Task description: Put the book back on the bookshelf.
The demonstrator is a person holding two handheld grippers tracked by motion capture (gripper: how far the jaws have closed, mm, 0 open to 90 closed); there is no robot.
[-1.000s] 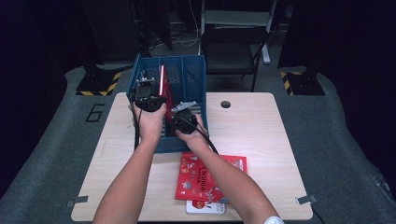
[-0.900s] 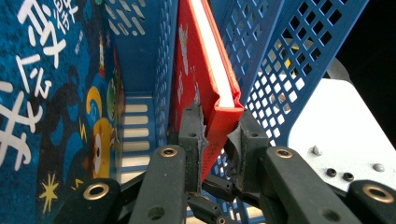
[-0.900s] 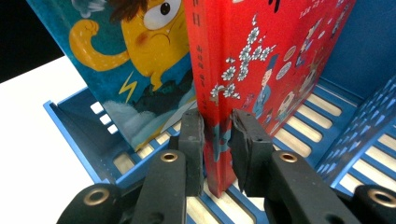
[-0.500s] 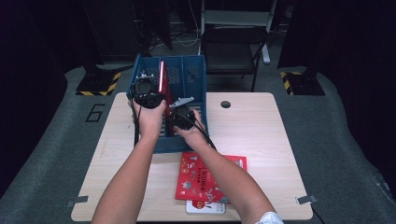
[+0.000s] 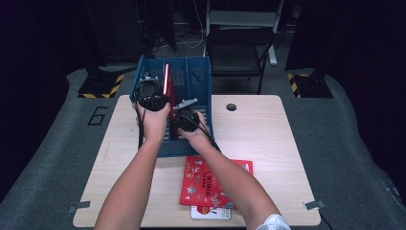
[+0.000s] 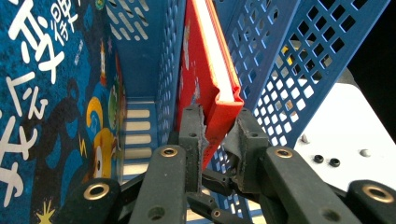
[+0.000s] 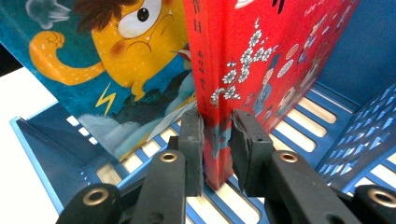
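The red book (image 7: 233, 70) is cut off at the top edge, its cover title mostly unreadable

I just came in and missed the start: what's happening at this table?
A person is standing a red book upright in a blue file rack on the table. The left tool is shut on the book's top corner, the right tool on its spine low down. A blue picture book stands in the neighbouring slot. More books lie flat near the table's front edge.
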